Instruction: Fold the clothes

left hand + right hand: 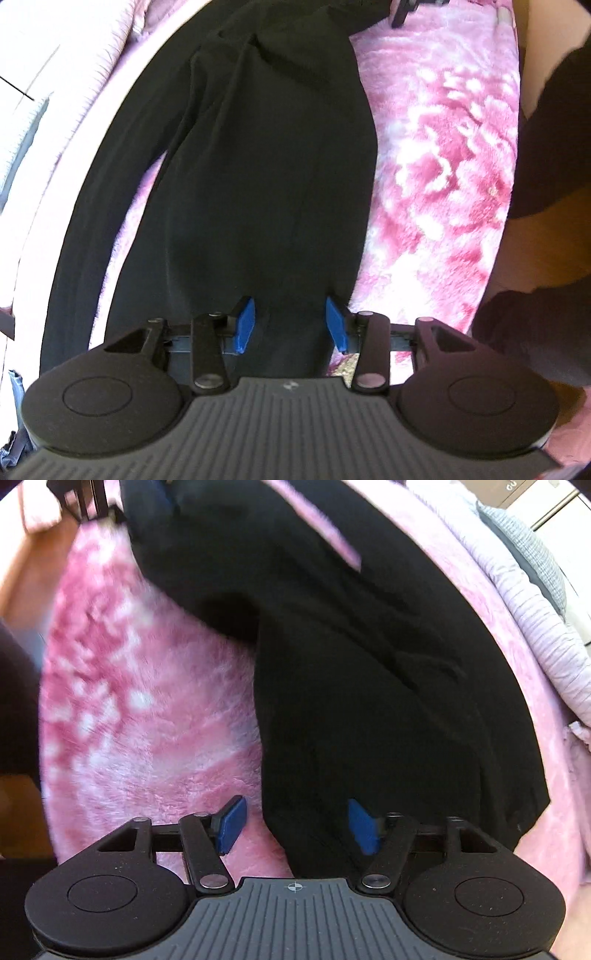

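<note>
A black garment [266, 166] lies stretched out lengthwise on a pink flowered blanket [443, 166]. My left gripper [291, 325] points down at its near end, and the cloth fills the gap between the blue pads [245, 325], with folds converging on them. In the right wrist view the same garment [369, 683] runs up and to the left. My right gripper [298, 826] stands open over its near edge. The left pad [232, 825] hangs over bare blanket, apart from the cloth. The right pad [364, 827] is over the black fabric.
The fuzzy pink blanket [147, 720] covers a bed. A pale ribbed quilt [535, 627] and a grey pillow [528, 542] lie along the far side. A person's dark sleeve [546, 147] is at the right edge. Wooden floor [22, 572] shows at left.
</note>
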{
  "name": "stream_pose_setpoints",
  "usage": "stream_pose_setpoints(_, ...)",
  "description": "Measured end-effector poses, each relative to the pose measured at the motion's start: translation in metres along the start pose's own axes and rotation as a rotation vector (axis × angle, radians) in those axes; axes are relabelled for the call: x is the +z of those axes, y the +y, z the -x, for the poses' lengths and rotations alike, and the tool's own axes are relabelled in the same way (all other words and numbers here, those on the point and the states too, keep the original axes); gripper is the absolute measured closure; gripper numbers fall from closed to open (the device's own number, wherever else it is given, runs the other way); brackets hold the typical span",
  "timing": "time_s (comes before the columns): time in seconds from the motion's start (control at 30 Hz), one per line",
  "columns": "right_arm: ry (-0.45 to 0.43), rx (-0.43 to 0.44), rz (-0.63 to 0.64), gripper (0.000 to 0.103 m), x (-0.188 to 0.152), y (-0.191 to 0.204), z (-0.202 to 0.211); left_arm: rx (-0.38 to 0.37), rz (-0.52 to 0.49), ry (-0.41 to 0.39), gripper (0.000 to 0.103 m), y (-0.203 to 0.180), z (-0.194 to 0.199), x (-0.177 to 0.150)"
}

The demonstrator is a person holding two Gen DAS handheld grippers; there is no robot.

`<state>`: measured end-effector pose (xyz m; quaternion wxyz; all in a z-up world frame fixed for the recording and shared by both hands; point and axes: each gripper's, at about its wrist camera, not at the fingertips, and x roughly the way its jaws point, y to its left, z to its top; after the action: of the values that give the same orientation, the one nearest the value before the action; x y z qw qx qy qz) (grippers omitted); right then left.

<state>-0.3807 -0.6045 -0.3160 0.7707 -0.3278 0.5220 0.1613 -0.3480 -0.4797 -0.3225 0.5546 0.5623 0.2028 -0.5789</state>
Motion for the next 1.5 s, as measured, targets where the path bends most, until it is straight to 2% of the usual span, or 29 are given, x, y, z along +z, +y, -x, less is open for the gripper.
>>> stream_pose_setpoints(0.03, 0.017, -0.011, 0.007, 0.072, 0.002, 0.003, -0.001, 0.011, -0.01, -0.001, 0.097, 0.002, -0.001, -0.002)
stream_pose_setpoints(0.07, 0.033, -0.022, 0.016, 0.09, 0.005, 0.006, -0.001, 0.023, -0.016, -0.003, 0.098, 0.005, 0.0, -0.005)
stream_pose_setpoints(0.13, 0.065, -0.04, 0.022, 0.101, 0.008, 0.009, 0.002, 0.031, -0.012, -0.022, 0.1, 0.013, 0.006, -0.012)
stream_pose_setpoints(0.17, 0.074, -0.043, 0.019, 0.101, 0.008, 0.008, 0.007, 0.036, -0.015, -0.031, 0.101, 0.016, 0.011, -0.016)
stream_pose_setpoints(0.27, 0.092, -0.034, 0.06, 0.101, 0.002, 0.015, 0.022, -0.001, -0.061, -0.054, 0.103, 0.015, 0.026, -0.025)
stream_pose_setpoints(0.37, 0.117, -0.002, 0.078, 0.101, -0.01, 0.024, 0.014, -0.061, -0.12, -0.04, 0.102, 0.004, 0.024, -0.036)
stream_pose_setpoints(0.5, 0.129, -0.001, 0.041, 0.1, -0.013, 0.021, 0.009, -0.047, -0.04, 0.007, 0.096, 0.001, 0.037, -0.057)
stream_pose_setpoints(0.53, 0.132, -0.005, 0.041, 0.1, -0.013, 0.021, 0.01, -0.04, -0.005, 0.022, 0.091, 0.006, 0.042, -0.061)
stream_pose_setpoints(0.6, 0.139, -0.017, 0.049, 0.1, -0.014, 0.02, 0.013, -0.016, 0.101, 0.052, 0.083, 0.025, 0.055, -0.075)
stream_pose_setpoints(0.7, 0.147, -0.042, 0.035, 0.096, -0.008, 0.017, 0.024, 0.056, 0.259, 0.137, 0.082, 0.052, 0.08, -0.11)
stream_pose_setpoints(0.83, 0.091, -0.116, -0.03, 0.068, 0.023, 0.005, 0.035, 0.178, 0.355, 0.263, 0.077, 0.083, 0.105, -0.168)
stream_pose_setpoints(1.0, -0.007, -0.111, -0.054, 0.065, 0.09, -0.003, 0.027, 0.292, 0.414, 0.356, 0.072, 0.128, 0.109, -0.242)
stream_pose_setpoints(1.1, -0.037, -0.099, -0.049, 0.065, 0.142, -0.004, 0.008, 0.305, 0.419, 0.368, 0.072, 0.167, 0.098, -0.293)
stream_pose_setpoints(1.27, 0.037, -0.087, -0.147, 0.065, 0.211, -0.008, -0.037, 0.218, 0.399, 0.307, 0.072, 0.233, 0.046, -0.355)
stream_pose_setpoints(1.4, 0.114, -0.067, -0.203, 0.065, 0.237, -0.016, -0.071, 0.024, 0.388, 0.177, 0.07, 0.275, 0.021, -0.376)
stream_pose_setpoints(1.5, 0.139, -0.058, -0.146, 0.065, 0.245, -0.029, -0.083, -0.112, 0.343, 0.101, 0.065, 0.297, 0.013, -0.385)
